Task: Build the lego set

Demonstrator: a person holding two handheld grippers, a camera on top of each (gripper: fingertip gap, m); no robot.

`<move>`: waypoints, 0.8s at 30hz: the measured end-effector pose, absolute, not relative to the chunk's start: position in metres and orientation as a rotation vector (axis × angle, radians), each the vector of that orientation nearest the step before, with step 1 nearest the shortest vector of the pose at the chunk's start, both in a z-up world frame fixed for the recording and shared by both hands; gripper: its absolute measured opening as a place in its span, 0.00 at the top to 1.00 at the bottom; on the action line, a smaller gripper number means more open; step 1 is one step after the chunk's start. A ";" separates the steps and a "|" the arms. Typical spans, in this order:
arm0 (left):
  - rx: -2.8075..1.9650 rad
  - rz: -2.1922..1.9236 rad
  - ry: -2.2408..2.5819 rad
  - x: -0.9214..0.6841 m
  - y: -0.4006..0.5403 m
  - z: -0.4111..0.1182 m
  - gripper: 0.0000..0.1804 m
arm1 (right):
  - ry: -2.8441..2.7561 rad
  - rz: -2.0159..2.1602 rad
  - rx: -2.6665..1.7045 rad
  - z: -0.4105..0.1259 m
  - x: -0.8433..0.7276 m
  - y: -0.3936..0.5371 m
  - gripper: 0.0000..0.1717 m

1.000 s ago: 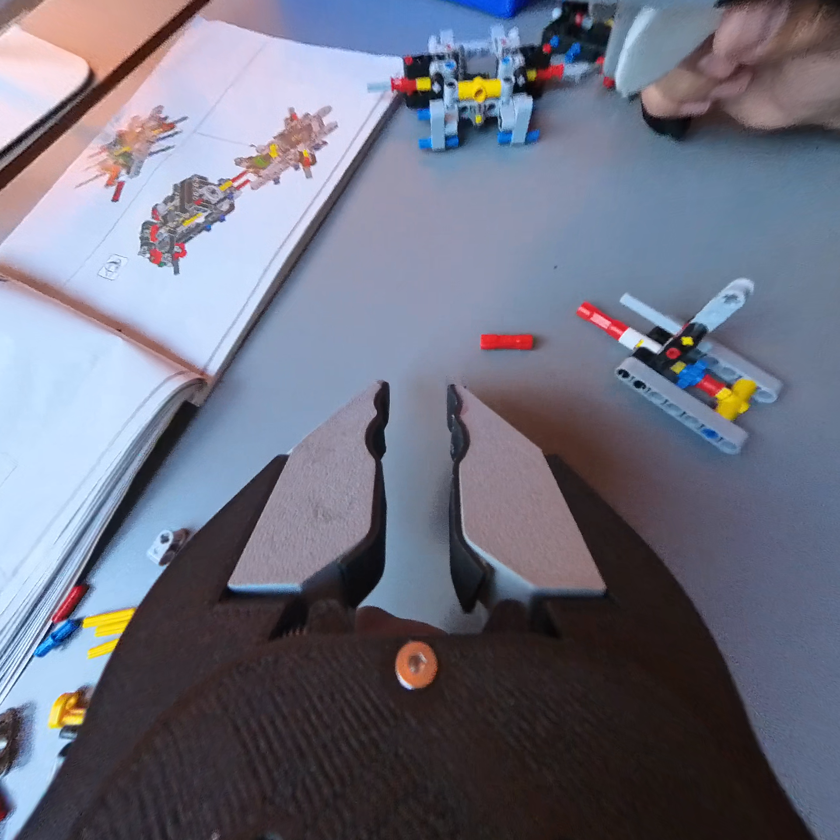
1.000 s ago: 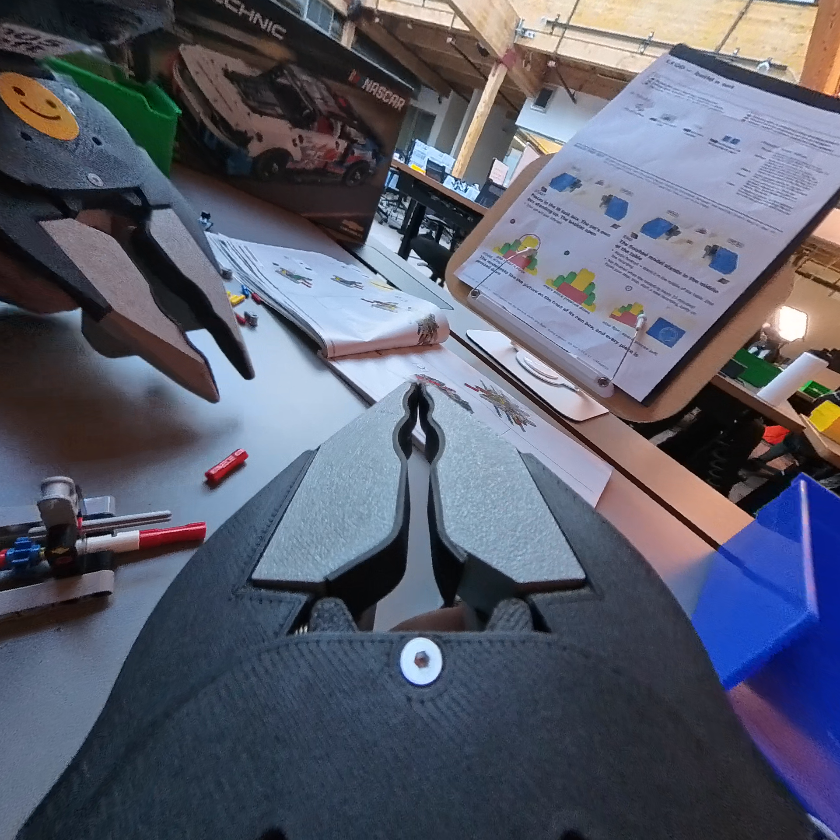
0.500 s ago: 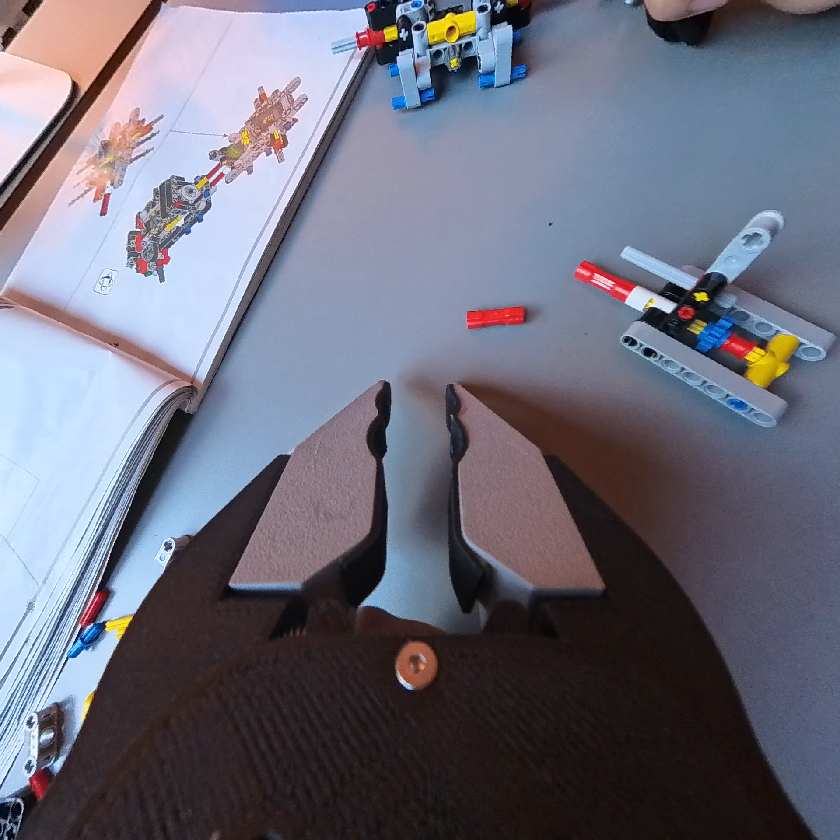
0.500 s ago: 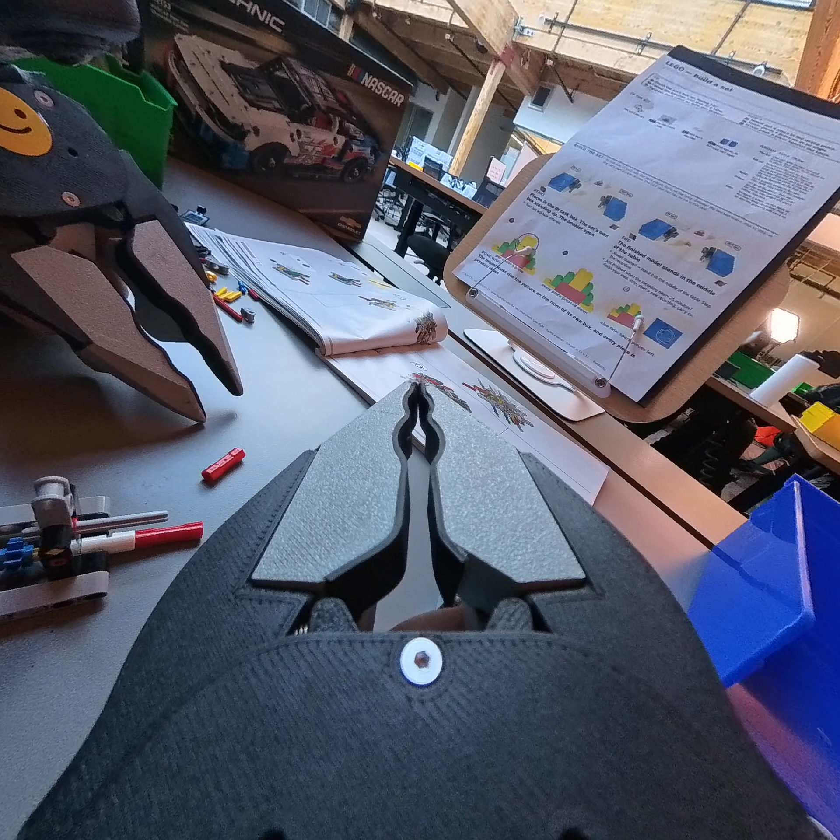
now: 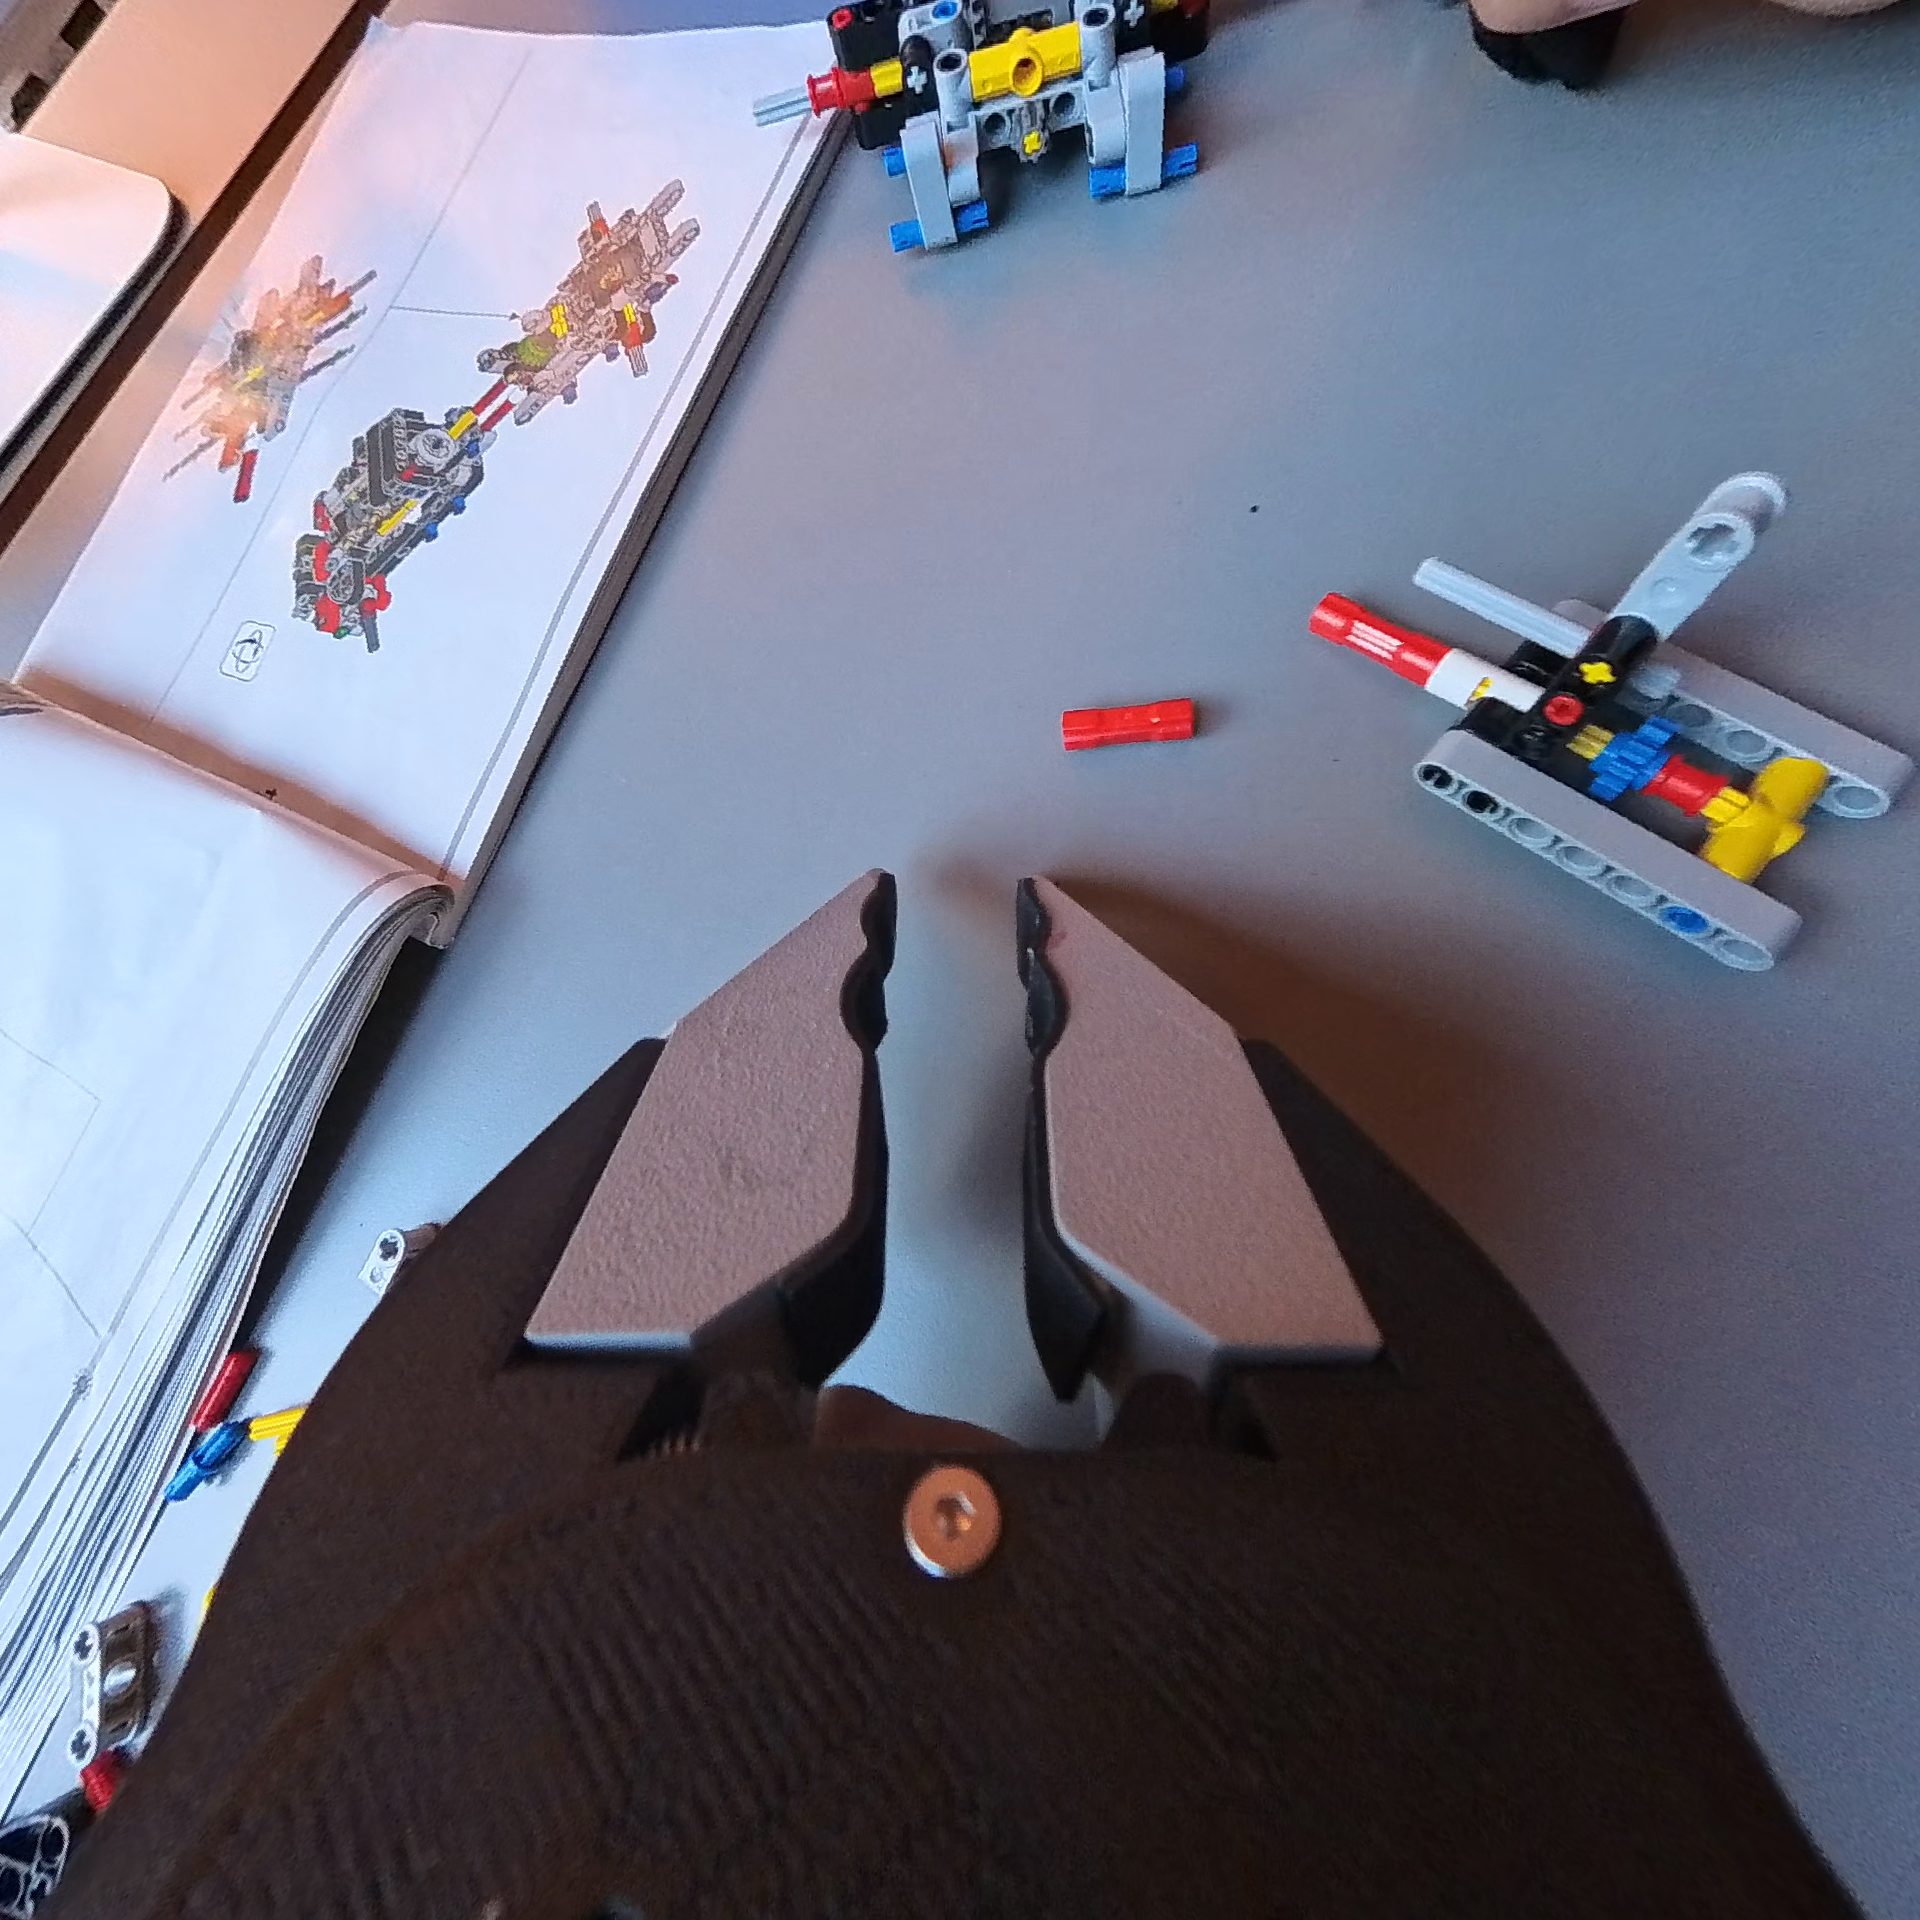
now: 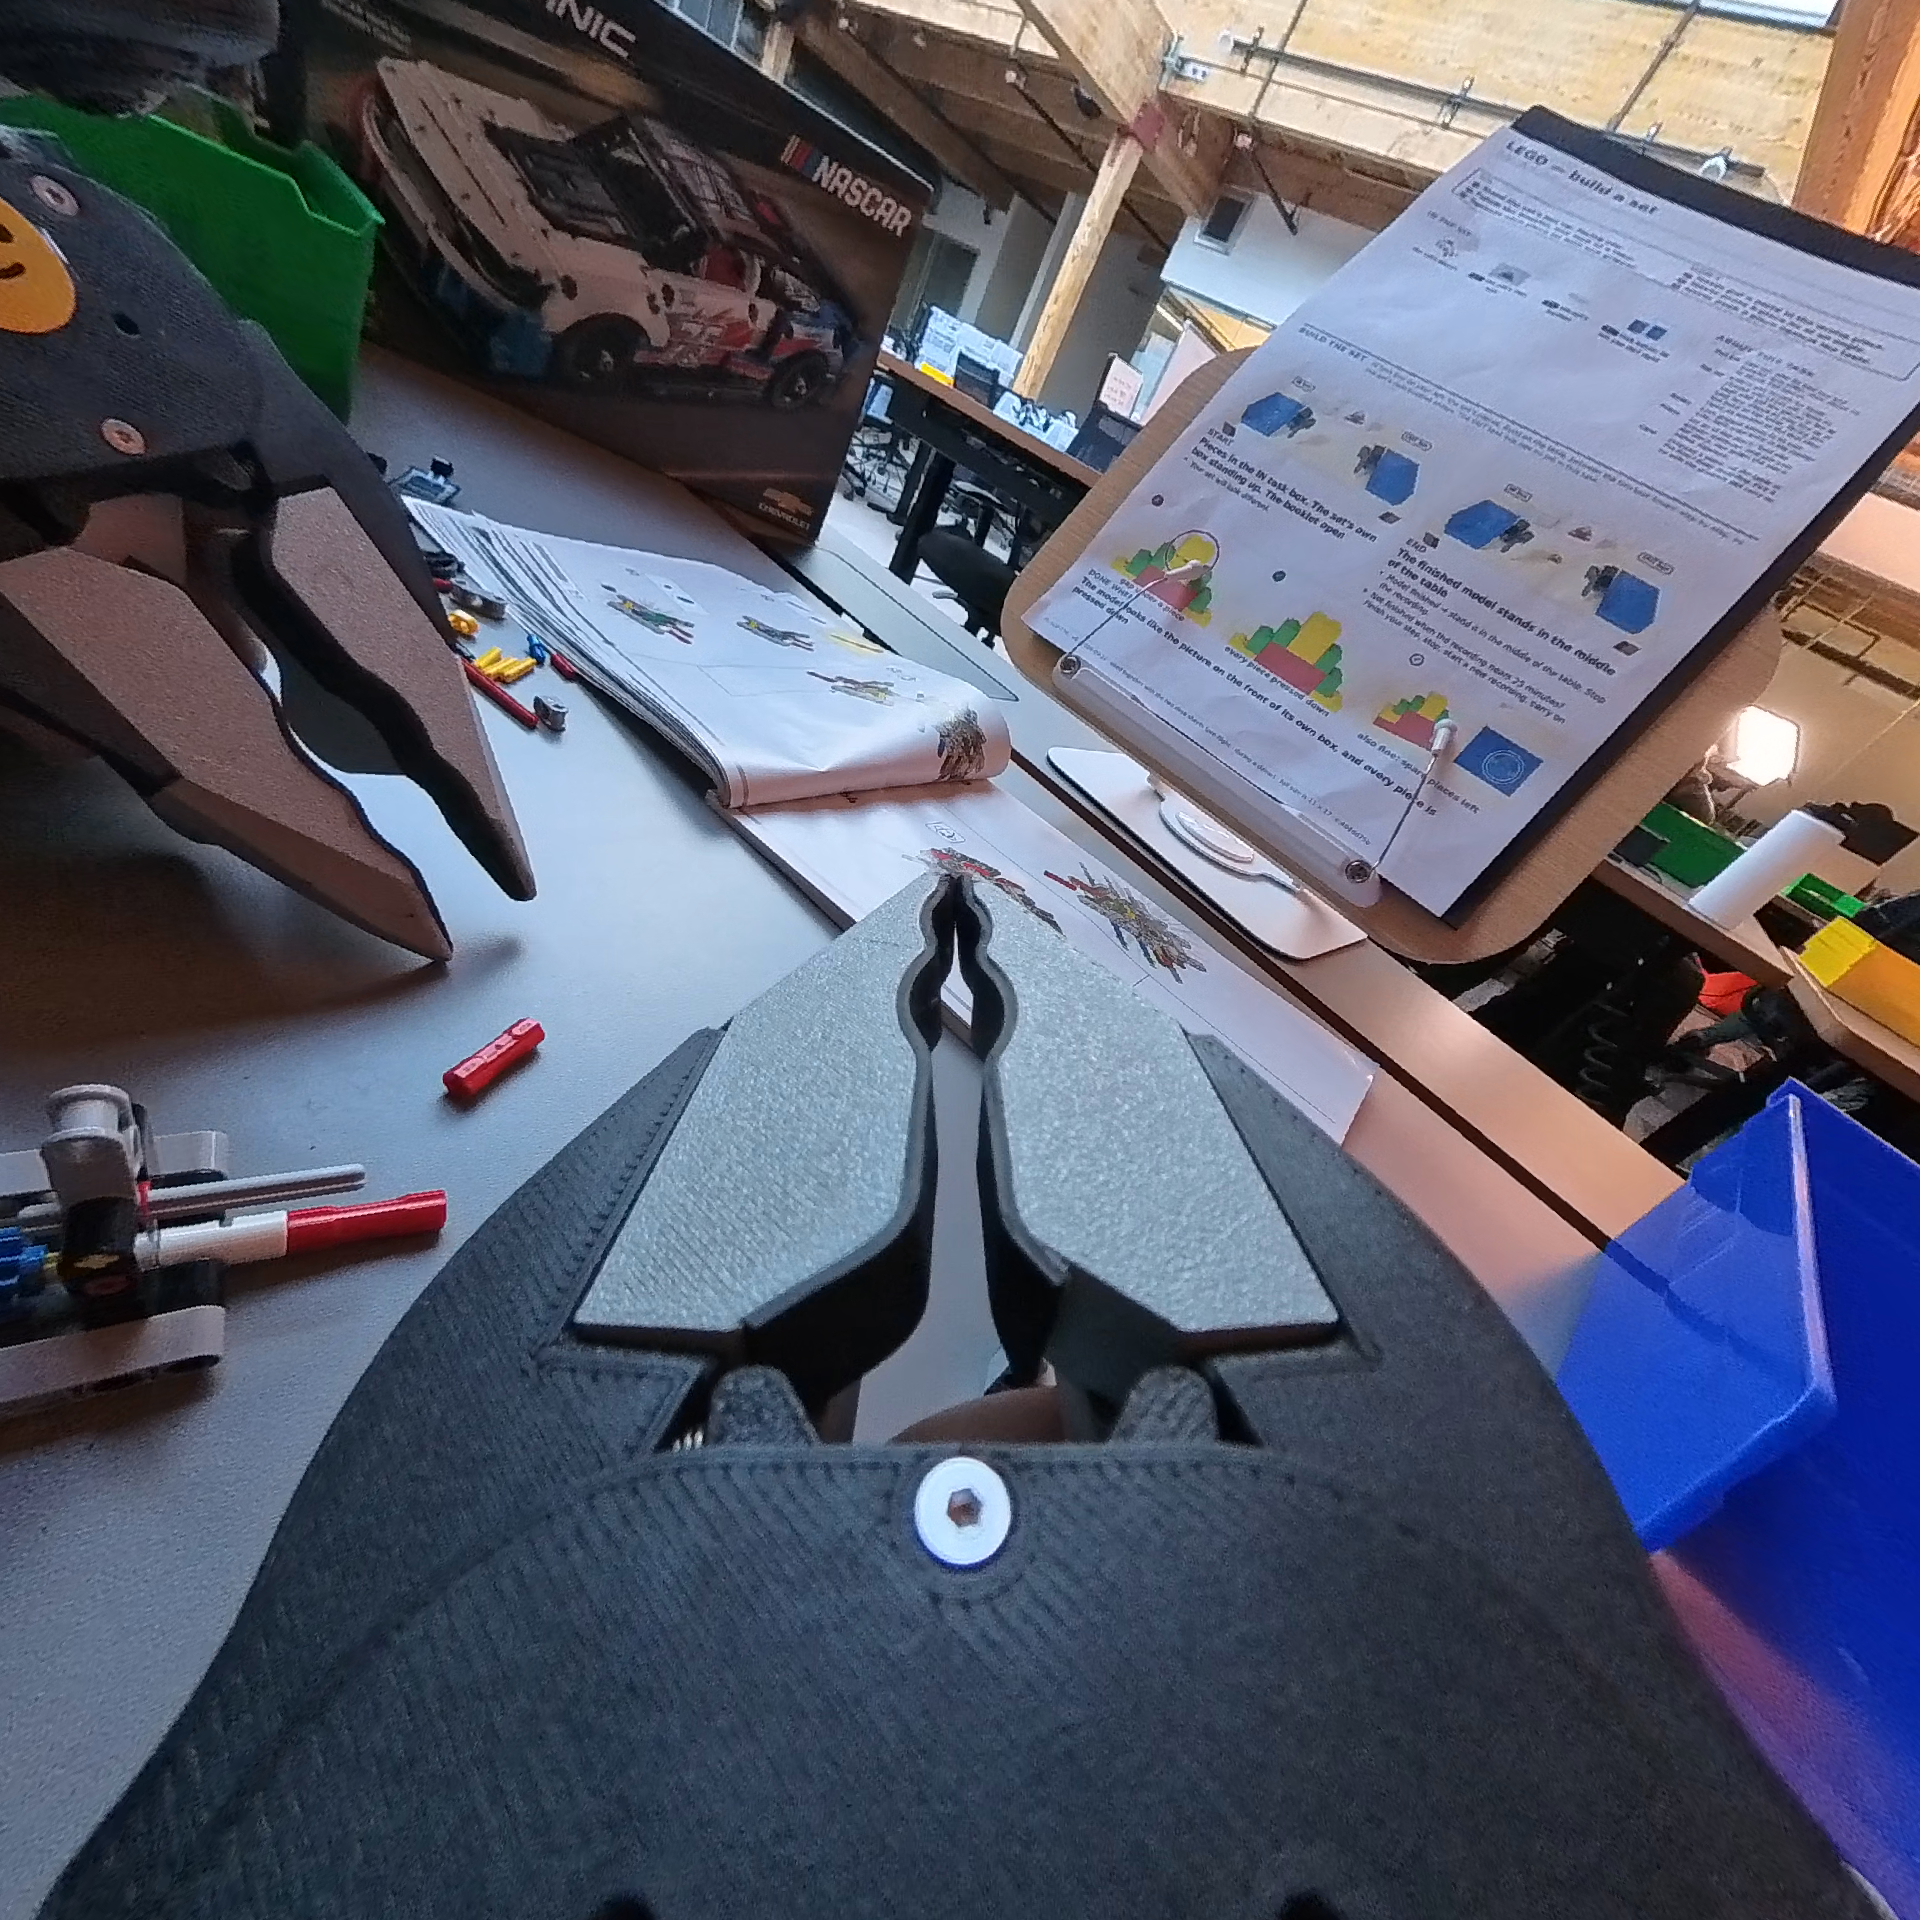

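Observation:
My left gripper [image 5: 956, 883] is open with nothing between its fingers, its tips low over the grey table [image 5: 1039, 468]. A small red pin [image 5: 1127, 722] lies just ahead and to the right of it. A small grey-beam assembly with a red and white axle [image 5: 1621, 738] lies farther right. A larger black, grey and yellow assembly [image 5: 1018, 94] stands at the far edge. My right gripper [image 6: 953, 883] is shut and empty, held above the table. In the right wrist view the left gripper [image 6: 478, 914] hovers near the red pin [image 6: 494, 1057] and the small assembly [image 6: 135, 1247].
An open instruction booklet [image 5: 395, 436] lies left of the left gripper, with loose small parts [image 5: 223, 1423] beside it. A blue bin [image 6: 1787, 1403] is at the right, a sheet on a stand [image 6: 1507, 540], a printed box [image 6: 644, 270] and a green bin [image 6: 260, 239] farther back. Across from one pair of fingers to the other is roughly 15 cm. From my left tips it is roughly 4 cm to the small red pin [image 5: 1127, 722]; from my right, 12 cm. The right camera catches it too, in the right wrist view [image 6: 495, 1054].
My left gripper has moved down and nearer to the red pin, jaws still open. The right gripper has stayed shut and nearly still.

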State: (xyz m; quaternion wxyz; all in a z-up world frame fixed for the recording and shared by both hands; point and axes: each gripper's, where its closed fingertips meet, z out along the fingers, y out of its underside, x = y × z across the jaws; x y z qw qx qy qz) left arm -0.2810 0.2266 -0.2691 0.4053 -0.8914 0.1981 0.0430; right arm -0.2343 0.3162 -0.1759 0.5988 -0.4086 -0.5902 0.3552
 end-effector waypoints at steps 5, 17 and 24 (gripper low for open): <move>-2.250 0.105 0.497 -0.281 0.227 -0.269 0.89 | -1.368 0.824 -0.950 -0.176 -0.234 0.317 1.00; -2.264 0.132 0.465 -0.293 0.227 -0.269 0.88 | -1.390 0.821 -0.969 -0.179 -0.235 0.317 1.00; -2.264 0.130 0.466 -0.293 0.227 -0.269 0.89 | -1.529 0.979 -1.174 -0.198 -0.241 0.306 1.00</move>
